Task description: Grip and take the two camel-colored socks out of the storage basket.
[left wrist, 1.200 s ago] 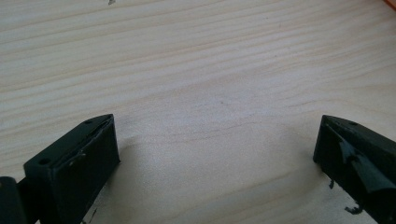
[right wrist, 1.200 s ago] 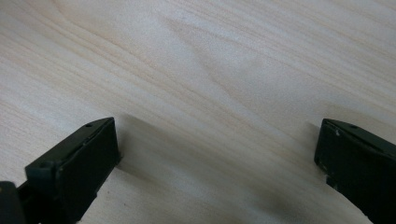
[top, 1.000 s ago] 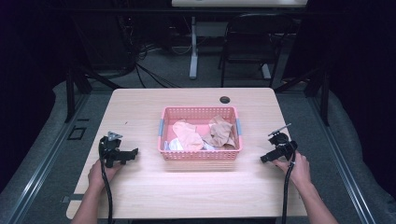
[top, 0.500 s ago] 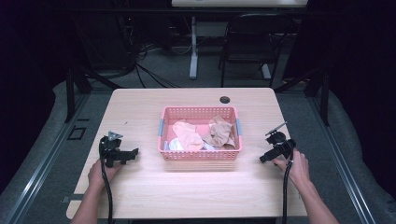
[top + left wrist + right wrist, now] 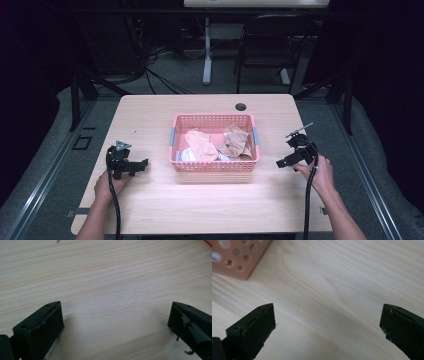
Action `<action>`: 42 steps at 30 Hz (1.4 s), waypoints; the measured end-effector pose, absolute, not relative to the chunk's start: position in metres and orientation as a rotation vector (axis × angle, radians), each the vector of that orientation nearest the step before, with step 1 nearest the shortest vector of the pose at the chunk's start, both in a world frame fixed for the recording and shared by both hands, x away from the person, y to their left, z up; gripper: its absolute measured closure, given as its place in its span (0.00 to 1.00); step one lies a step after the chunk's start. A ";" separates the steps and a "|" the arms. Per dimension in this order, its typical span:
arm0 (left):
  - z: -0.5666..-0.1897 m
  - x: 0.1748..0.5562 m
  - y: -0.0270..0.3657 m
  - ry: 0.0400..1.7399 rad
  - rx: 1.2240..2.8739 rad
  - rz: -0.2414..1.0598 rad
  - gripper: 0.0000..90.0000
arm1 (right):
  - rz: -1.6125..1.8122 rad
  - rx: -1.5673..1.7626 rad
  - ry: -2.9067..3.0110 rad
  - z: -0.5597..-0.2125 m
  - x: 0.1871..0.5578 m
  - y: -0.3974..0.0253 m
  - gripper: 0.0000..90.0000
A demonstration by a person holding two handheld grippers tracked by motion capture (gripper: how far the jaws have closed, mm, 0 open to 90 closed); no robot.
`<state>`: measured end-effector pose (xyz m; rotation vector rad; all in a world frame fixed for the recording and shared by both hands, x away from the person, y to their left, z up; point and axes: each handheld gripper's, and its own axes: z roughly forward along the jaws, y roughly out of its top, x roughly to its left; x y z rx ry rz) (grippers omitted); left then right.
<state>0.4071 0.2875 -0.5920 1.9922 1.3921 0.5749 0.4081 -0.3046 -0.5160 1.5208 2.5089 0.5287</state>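
Observation:
A pink perforated basket point(image 5: 215, 164) stands mid-table and holds crumpled cloths: a pink one point(image 5: 200, 145), a tan one point(image 5: 239, 142) and a bit of white point(image 5: 187, 156). My left gripper point(image 5: 142, 164) rests low on the table left of the basket, its jaws pointing toward it. In the left gripper view the left gripper point(image 5: 116, 322) is open over bare wood. My right gripper point(image 5: 281, 163) sits right of the basket, held by a hand. Seen in the right gripper view, the right gripper point(image 5: 328, 323) is open, with the basket corner point(image 5: 237, 257) at the upper left.
The light wooden table point(image 5: 210, 210) has a dark round grommet hole point(image 5: 240, 106) near its far edge. Cables trail from both grippers toward the near edge. Beyond the table stand a chair point(image 5: 270, 40), a desk leg and floor cables.
The right gripper has shifted a little nearer the front edge and tilted lower. The left gripper has hardly moved.

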 end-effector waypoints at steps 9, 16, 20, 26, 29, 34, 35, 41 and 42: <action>-0.592 0.407 0.287 1.392 1.992 0.575 0.00 | 0.577 1.468 2.523 -0.493 0.408 -0.288 0.00; -0.592 0.407 0.287 1.393 1.988 0.575 0.00 | 0.620 1.392 2.546 -0.478 0.411 -0.271 0.00; -0.592 0.407 0.287 1.392 1.992 0.575 0.00 | 0.620 1.353 2.545 -0.470 0.413 -0.260 0.00; -0.592 0.407 0.287 1.392 1.992 0.575 0.00 | 0.640 1.315 2.558 -0.459 0.417 -0.251 0.00; -0.592 0.407 0.287 1.392 1.992 0.575 0.00 | 0.653 1.299 2.558 -0.454 0.419 -0.245 0.00; -0.592 0.407 0.287 1.392 1.992 0.575 0.00 | 0.653 1.279 2.571 -0.451 0.423 -0.234 0.00; -0.592 0.407 0.287 1.393 1.992 0.574 0.00 | 0.654 1.270 2.575 -0.449 0.424 -0.231 0.00; -0.592 0.407 0.287 1.393 1.993 0.574 0.00 | 0.698 1.216 2.581 -0.436 0.430 -0.211 0.00; -0.592 0.407 0.287 1.392 1.992 0.575 0.00 | 0.698 1.208 2.583 -0.434 0.431 -0.207 0.00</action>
